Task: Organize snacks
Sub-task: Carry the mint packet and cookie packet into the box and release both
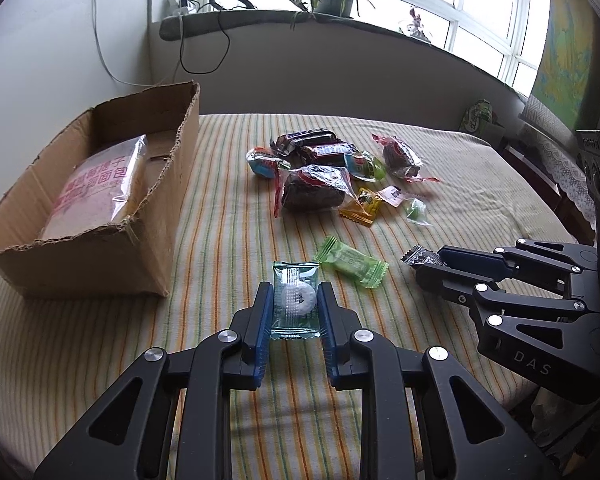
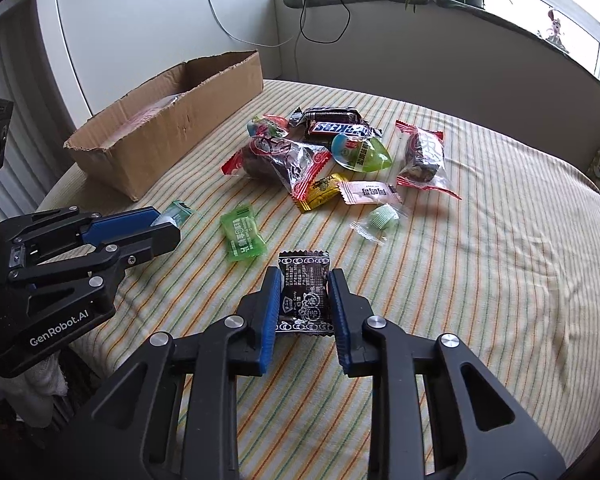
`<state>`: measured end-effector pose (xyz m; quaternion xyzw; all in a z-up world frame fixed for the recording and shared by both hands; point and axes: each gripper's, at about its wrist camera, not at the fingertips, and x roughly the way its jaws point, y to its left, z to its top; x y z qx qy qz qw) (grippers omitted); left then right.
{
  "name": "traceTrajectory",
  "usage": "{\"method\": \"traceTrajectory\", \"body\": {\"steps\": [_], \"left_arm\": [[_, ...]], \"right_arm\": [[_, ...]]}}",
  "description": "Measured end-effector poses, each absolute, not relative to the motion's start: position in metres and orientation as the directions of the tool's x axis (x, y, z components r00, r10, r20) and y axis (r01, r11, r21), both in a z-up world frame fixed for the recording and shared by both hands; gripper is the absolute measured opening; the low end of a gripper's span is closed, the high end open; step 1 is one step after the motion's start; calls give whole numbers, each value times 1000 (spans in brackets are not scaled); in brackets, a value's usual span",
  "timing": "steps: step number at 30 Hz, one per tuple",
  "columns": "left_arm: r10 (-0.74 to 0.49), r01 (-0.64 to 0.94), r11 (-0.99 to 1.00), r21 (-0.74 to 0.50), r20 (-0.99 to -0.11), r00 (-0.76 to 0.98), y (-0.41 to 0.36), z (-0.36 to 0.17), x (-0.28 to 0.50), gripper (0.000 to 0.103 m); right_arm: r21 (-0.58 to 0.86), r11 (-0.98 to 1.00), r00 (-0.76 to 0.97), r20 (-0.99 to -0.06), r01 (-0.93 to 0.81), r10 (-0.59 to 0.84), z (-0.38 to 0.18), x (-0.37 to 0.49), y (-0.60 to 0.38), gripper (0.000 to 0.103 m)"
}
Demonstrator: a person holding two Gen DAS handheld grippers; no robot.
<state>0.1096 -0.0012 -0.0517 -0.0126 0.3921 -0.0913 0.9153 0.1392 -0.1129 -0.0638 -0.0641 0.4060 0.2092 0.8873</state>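
Task at an early stage. One bread packet [image 1: 100, 184] lies in the cardboard box [image 1: 84, 264]; most snacks [image 2: 332, 152] remain heaped on the striped table [image 2: 500, 240]. The left gripper [image 1: 294, 304] is clamped on a clear mint packet [image 1: 296, 300]. The right gripper [image 2: 305, 300] is pressed against a black candy packet [image 2: 305, 292]. A green candy [image 2: 242, 232] lies between them, untouched.

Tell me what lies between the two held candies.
The green candy lies between the mint packet and the black candy, on the striped cloth, in the right wrist view.
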Motion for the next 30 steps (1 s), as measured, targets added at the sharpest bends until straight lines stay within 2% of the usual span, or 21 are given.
{"method": "traceTrajectory", "body": {"steps": [15,30], "left_arm": [[-176,130,984,-118,-660,731,20,-22,96,21],[-87,5,991,-135,-614,784,91,0,109,21]], "right_arm": [[37,897,622,-709,-440,334,-32,138,-101,25],[38,853,632,-655,-521,415,14,187,-43,25]]}}
